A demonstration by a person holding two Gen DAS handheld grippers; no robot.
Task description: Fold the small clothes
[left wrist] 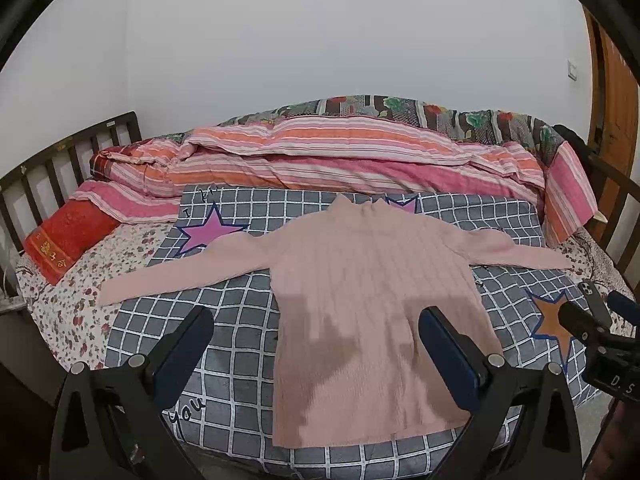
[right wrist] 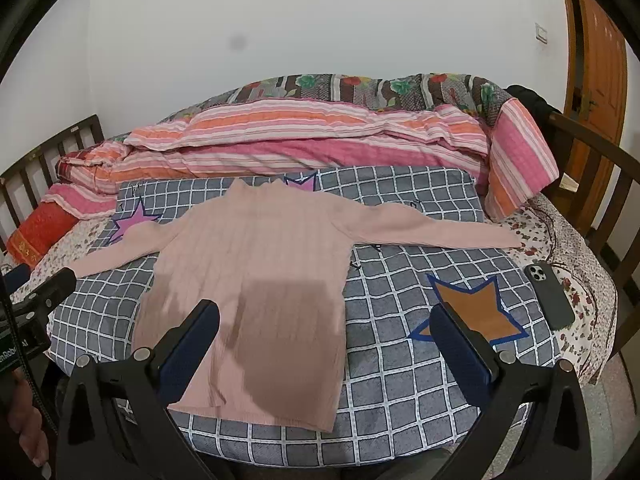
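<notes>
- L gripper (left wrist: 316, 322), R gripper (right wrist: 325, 316): jaws spread wide, holding nothing, above bed.
- Pink sweater (left wrist: 360, 304): flat, sleeves out, on grey checked blanket (left wrist: 248, 332).
- Phone (right wrist: 549, 295): right of blanket.

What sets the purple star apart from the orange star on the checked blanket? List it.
The purple star lies on the far left, by the sweater's left sleeve; the orange star lies nearer, on the right, toward the phone. The left sleeve partly covers the purple star, whereas the orange one lies clear of the sweater. Both have dark blue outlines and are printed on the checked blanket.
</notes>
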